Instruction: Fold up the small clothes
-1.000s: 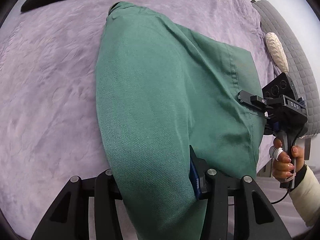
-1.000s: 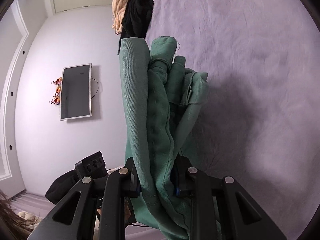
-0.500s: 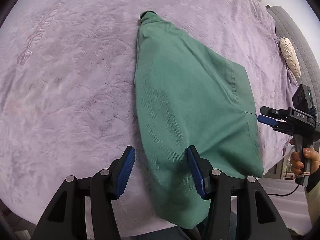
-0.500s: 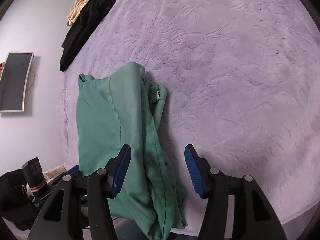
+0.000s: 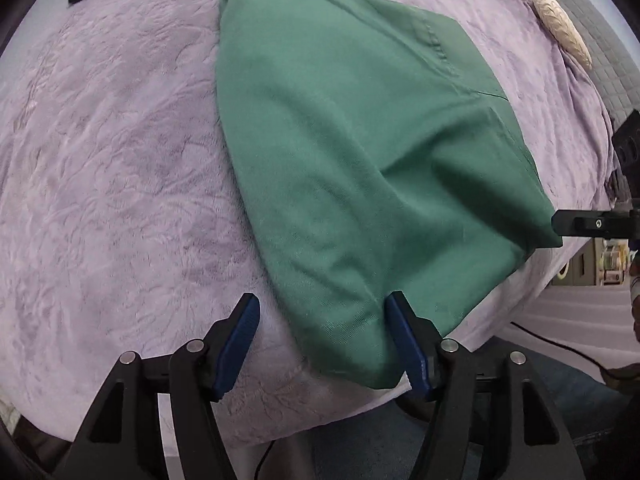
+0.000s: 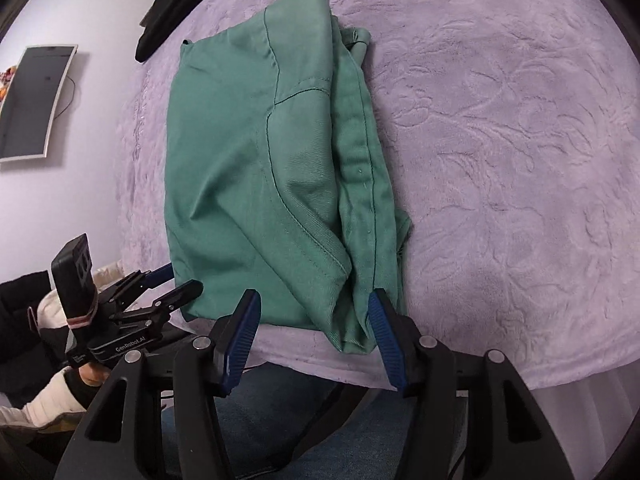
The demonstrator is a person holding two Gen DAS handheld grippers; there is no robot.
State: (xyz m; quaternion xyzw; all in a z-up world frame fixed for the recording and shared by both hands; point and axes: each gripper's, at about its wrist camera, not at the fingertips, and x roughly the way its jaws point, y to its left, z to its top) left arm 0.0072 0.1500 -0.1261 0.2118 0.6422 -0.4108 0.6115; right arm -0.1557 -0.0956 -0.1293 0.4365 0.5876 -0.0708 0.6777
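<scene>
A green garment point(image 5: 360, 160) lies folded on the purple bedspread point(image 5: 120, 160), its near end hanging over the bed's front edge. It also shows in the right wrist view point(image 6: 260, 168) with seams and a bunched right side. My left gripper point(image 5: 324, 344) is open and empty, its jaws either side of the garment's near corner. My right gripper point(image 6: 314, 340) is open and empty at the garment's other near corner. The left gripper also shows in the right wrist view point(image 6: 172, 284), open beside the garment's left edge.
Dark clothes point(image 6: 172, 12) lie at the far end of the bed. A grey quilted cushion point(image 5: 580, 20) and a cream object point(image 5: 560, 26) sit at the far right. A wall screen point(image 6: 36, 100) hangs to the left.
Both grippers opened and let go of the green garment a second ago. It now lies on the bed. Both grippers have drawn back to its near edge.
</scene>
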